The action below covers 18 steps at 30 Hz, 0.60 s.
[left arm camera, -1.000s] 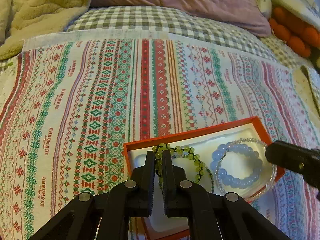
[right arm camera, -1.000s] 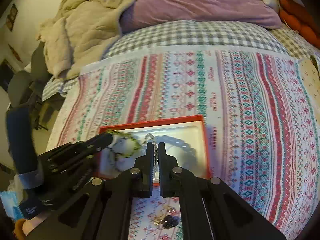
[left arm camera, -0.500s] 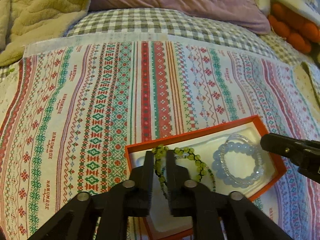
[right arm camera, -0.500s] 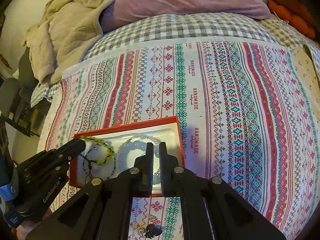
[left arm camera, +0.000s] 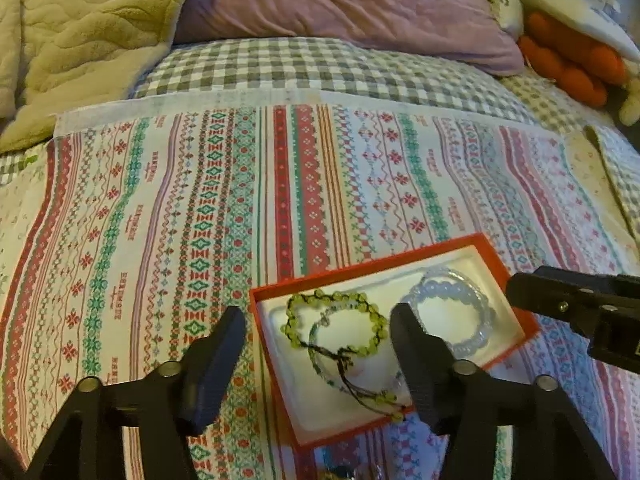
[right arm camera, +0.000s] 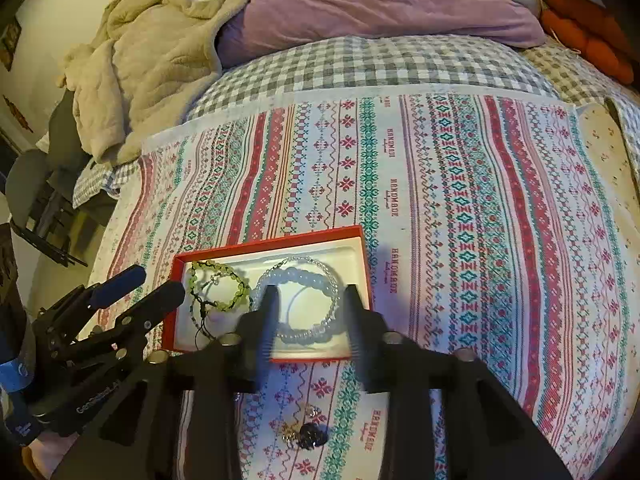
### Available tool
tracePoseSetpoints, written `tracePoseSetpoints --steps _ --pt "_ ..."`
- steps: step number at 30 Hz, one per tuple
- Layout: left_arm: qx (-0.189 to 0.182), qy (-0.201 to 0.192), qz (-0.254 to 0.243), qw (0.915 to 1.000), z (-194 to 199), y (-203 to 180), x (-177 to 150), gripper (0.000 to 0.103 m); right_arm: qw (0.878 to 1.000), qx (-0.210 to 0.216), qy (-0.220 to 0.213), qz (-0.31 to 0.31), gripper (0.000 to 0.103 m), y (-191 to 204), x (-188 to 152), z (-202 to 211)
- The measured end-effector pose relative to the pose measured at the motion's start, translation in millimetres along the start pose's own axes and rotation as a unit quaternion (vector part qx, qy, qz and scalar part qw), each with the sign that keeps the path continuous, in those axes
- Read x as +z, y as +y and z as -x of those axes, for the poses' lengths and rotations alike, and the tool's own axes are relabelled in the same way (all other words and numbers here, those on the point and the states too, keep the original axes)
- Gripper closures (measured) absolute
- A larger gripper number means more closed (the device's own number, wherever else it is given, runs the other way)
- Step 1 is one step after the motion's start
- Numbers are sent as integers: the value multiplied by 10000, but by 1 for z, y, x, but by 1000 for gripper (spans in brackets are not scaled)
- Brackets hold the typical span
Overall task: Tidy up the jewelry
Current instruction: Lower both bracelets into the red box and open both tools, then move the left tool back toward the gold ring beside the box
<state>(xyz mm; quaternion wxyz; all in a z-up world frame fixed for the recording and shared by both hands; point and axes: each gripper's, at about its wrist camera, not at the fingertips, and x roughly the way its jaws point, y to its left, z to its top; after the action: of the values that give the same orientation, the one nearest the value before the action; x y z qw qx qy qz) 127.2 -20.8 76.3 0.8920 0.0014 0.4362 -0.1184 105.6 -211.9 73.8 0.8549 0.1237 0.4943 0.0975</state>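
A shallow orange-red cardboard box with a white moulded liner (left arm camera: 516, 280) lies on the striped cross-stitch-pattern cloth (left arm camera: 280, 184) spread over the bed, and it serves as the collecting place for the jewelry. In its left part rests a green beaded bracelet with a dark cord (left arm camera: 332, 330), overlapping a thinner pale bead strand (left arm camera: 320, 356) whose knotted tail trails toward the near rim; in the right part sits a pale blue beaded bracelet ringed by a clear bead strand (left arm camera: 452, 316), the two coiled together, probably so that like pieces share one hollow. The left gripper (left arm camera: 318, 322) hovers just above the near-left part of the box with its fingers spread wide and nothing between them, framing the green bracelet. The right gripper (right arm camera: 308, 304) hangs over the near-right part of the box, its fingers also parted and empty, motion-blurred at the tips, straddling the blue bracelet from the right wrist view. Both poses suggest that the pieces in the box are released and lie free. One more item lies outside the box: a small dark and gold trinket, perhaps earrings (right arm camera: 304, 434), on the cloth close to the near edge, beneath the right gripper's body. Being nearest, that gripper seems best placed to collect it.
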Motion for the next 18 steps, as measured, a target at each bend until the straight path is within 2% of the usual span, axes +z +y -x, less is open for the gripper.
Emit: tracePoseSetpoints --steps 2,4,7,12,18 --pt "3 28 -30 10000 3 0 -3 27 10000 4 -58 -27 48 -1 -2 6" --pt "43 33 -76 10000 7 1 -6 17 9999 -16 -107 -27 42 -2 -4 13" --pt "159 33 -125 9998 12 1 -10 10 9999 -63 -148 1 39 -3 -7 19" --pt "276 99 -177 9994 18 2 -19 6 9998 -116 -135 97 35 -2 -14 26" --pt "242 257 -215 9991 22 4 -30 3 9995 -175 -82 251 30 3 -27 32"
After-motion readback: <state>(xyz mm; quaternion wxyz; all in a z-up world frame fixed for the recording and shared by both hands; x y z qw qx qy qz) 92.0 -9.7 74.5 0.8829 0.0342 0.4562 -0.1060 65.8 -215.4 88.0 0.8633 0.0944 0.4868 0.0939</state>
